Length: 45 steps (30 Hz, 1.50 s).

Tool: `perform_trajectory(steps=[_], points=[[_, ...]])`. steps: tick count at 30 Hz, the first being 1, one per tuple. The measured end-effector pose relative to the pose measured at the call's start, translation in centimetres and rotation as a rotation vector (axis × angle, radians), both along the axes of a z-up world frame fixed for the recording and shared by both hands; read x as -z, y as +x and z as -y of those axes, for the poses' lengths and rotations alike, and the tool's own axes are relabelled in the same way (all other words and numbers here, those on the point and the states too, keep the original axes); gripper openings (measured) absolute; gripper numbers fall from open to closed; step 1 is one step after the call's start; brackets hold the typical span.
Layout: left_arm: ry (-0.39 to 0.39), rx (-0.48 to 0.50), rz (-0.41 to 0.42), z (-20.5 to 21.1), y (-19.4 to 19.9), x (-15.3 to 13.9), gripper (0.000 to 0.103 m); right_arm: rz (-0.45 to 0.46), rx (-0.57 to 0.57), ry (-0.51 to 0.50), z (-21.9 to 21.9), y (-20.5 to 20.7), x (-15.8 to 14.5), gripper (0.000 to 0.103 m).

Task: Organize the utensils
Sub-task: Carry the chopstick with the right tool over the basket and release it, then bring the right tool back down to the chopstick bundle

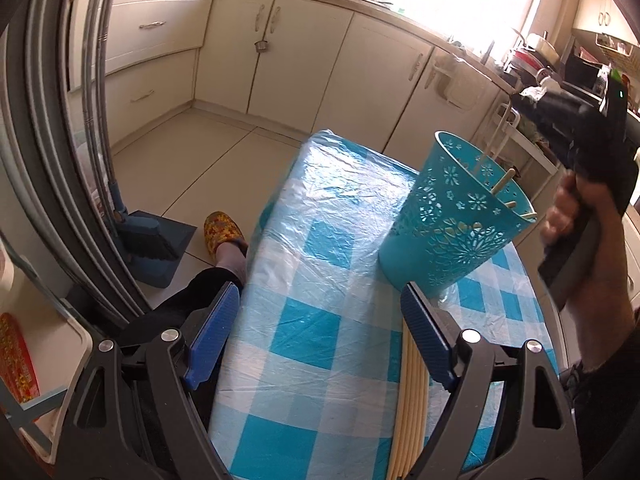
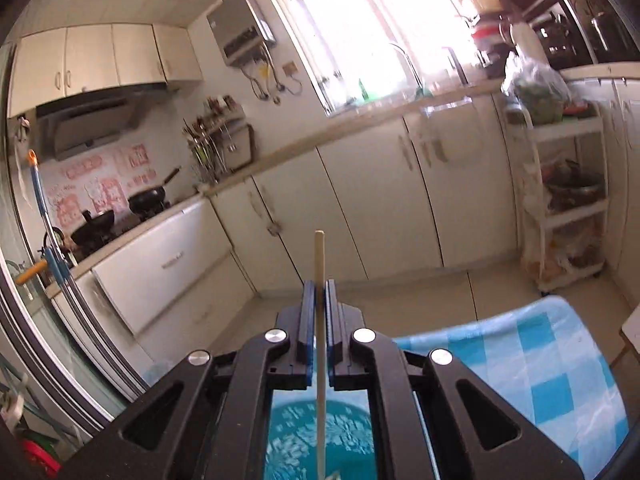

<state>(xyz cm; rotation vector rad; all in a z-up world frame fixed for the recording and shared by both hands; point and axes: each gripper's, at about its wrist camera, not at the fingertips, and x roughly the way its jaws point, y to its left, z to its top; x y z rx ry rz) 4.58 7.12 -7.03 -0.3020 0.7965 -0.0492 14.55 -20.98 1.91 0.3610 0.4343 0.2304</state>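
Overhead, right gripper (image 2: 319, 300) pinching chopstick (image 2: 319, 264), seemingly above cup (image 2: 320, 432)

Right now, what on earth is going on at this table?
A person is sorting chopsticks with two handheld grippers. The right gripper is shut on one pale wooden chopstick, held over the turquoise perforated metal cup, which already holds a few. The left gripper is open above the blue-checked tablecloth, beside a row of cream chopsticks.

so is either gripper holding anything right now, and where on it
The right gripper is shut on a single chopstick, pinched partway along its length, over the blue holder. The left gripper is open, empty.
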Motion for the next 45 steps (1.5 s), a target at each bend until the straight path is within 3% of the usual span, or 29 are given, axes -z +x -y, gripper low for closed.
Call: perform_trajectory(steps=[6,8,10,14,16,19,22,29,35,41,45], points=[[-0.017,-0.007,-0.001,-0.6,-0.2,-0.1,0.079,-0.025,-0.040,-0.043,0.6,-3.0,-0.2,0.007],[-0.012,-0.004,0.014,-0.4,-0.5,-0.5,0.079,-0.013,-0.037,-0.036,0.8,-4.3,-0.6,0.013],[-0.003,0.001,0.031,-0.1,-0.9,-1.1,0.080,0.012,-0.015,-0.018,1.6,-6.1,-1.5,0.025],[0.013,0.004,0.065,0.3,-1.9,-2.2,0.085,0.036,0.014,-0.009,2.7,-11.8,-2.0,0.030],[0.023,0.006,0.075,0.6,-2.4,-2.5,0.087,-0.001,0.008,-0.041,2.3,-14.1,-0.7,0.032],[0.033,0.017,0.064,0.9,-2.8,-2.3,0.089,-0.204,-0.069,-0.124,0.0,-16.4,5.2,0.032],[0.046,0.035,0.038,1.3,-3.1,-1.9,0.089,-0.386,-0.151,-0.169,-2.2,-15.7,10.8,0.026],[0.094,0.035,0.036,1.0,-4.5,-2.2,0.091,-0.510,-0.153,-0.231,-4.6,-11.8,14.9,0.019],[0.103,0.047,0.000,1.1,-4.2,-1.1,0.091,-0.505,-0.164,-0.281,-5.7,-11.3,15.5,0.018],[0.163,0.091,-0.049,3.0,-2.8,0.6,0.091,-0.495,-0.180,-0.319,-6.5,-11.3,15.6,0.017],[0.212,0.125,-0.083,4.5,-1.2,2.0,0.091,-0.499,-0.184,-0.334,-5.1,-11.3,16.3,0.008]])
